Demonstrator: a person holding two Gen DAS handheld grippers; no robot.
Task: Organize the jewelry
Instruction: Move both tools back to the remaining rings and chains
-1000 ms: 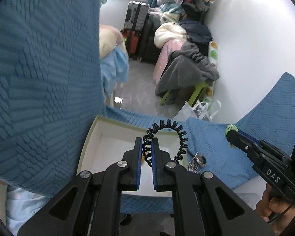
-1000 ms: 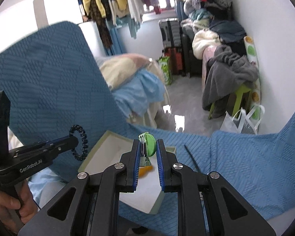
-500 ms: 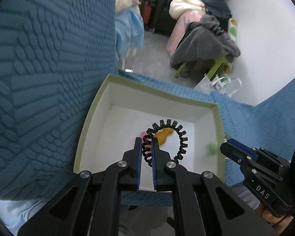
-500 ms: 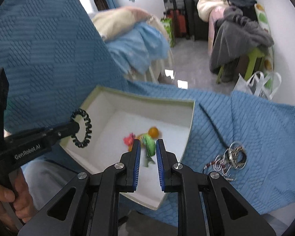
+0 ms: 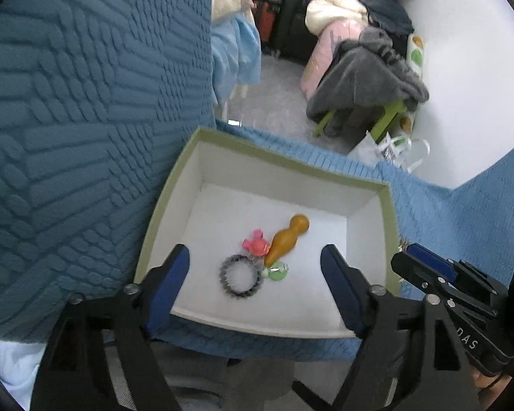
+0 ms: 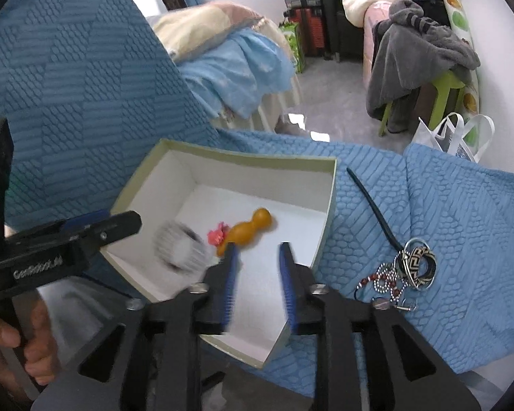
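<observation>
A green-rimmed white box [image 5: 281, 162] sits on the blue cover. In it lie a black coil hair tie [image 5: 240, 279], a pink piece [image 5: 256, 245], an orange gourd-shaped piece [image 5: 286, 239] and a green clip [image 5: 277, 272]. My left gripper [image 5: 257, 274] hangs over the box, jaws opening wide, nothing between them. In the right wrist view the hair tie [image 6: 180, 248] is a blur inside the box [image 6: 330, 205], just off the left gripper's tip [image 6: 120, 222]. My right gripper [image 6: 258, 274] is above the box's near right corner, jaws opening and empty. The clip is hidden in that view.
A pile of bead chains and a patterned bangle [image 6: 418, 267] lies on the blue cover right of the box, with a thin black stick [image 6: 370, 202] beside it. A hand [image 6: 3, 339] holds the left gripper's handle. Beyond are a bed, a green stool and heaped clothes.
Both grippers sank over the box, then their jaws parted. The hair tie left the left gripper and the green clip left the right one; both now lie in the box.
</observation>
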